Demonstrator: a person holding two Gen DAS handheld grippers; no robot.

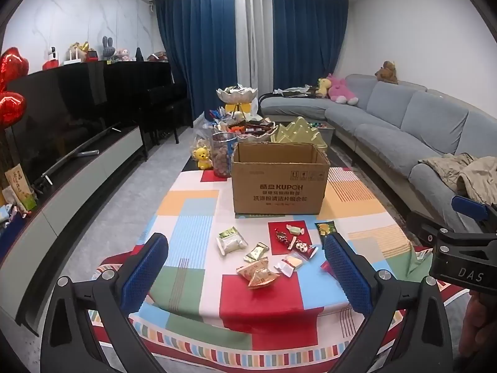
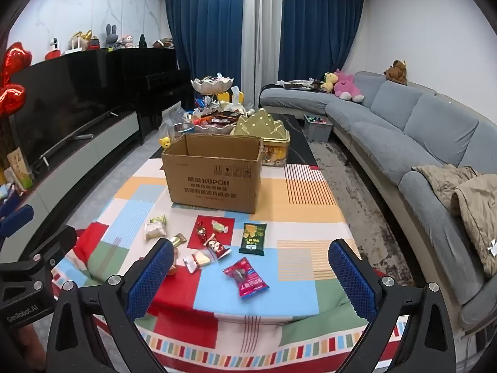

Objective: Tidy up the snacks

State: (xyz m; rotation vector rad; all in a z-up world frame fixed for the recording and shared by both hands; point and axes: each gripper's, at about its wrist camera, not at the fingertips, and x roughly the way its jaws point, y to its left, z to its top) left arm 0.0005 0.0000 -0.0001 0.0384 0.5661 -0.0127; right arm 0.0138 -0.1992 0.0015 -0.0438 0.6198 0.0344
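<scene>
left gripper (image 1: 245, 275): jaws spreading wide and empty, hanging over the table's near edge, short of the cardboard box (image 1: 279, 180); nothing is being pinched

right gripper (image 2: 251, 275): also standing fully spread and empty, hovering on the near side of the box, with the pink-red packet (image 2: 245, 276) lying between its fingers in its own view but apart from them

snacks: lying loose on the patchwork tablecloth (image 2: 298, 217), all in front of the box; orange-brown packets (image 1: 257, 273) nearest, a white wafer pack (image 1: 231, 242) and small candies (image 1: 293, 239) closer to the box, a dark green packet (image 2: 253, 237) just right of them

risk, near pieces: flat, slick wrappers are likely sliding under the pads rather than lifting, and a low closing could be catching the tablecloth and dragging the neighbours

risk, cluster: the candies are sitting nearly touching, so one closing may be taking two or flicking one off

risk, box: its tall near wall is likely snagging a low carry, so a packet could be dropping outside

risk, behind the box: the jar (image 1: 222, 155) and gold tin (image 2: 273, 143) are standing close; a shove on the box could be knocking them
</scene>
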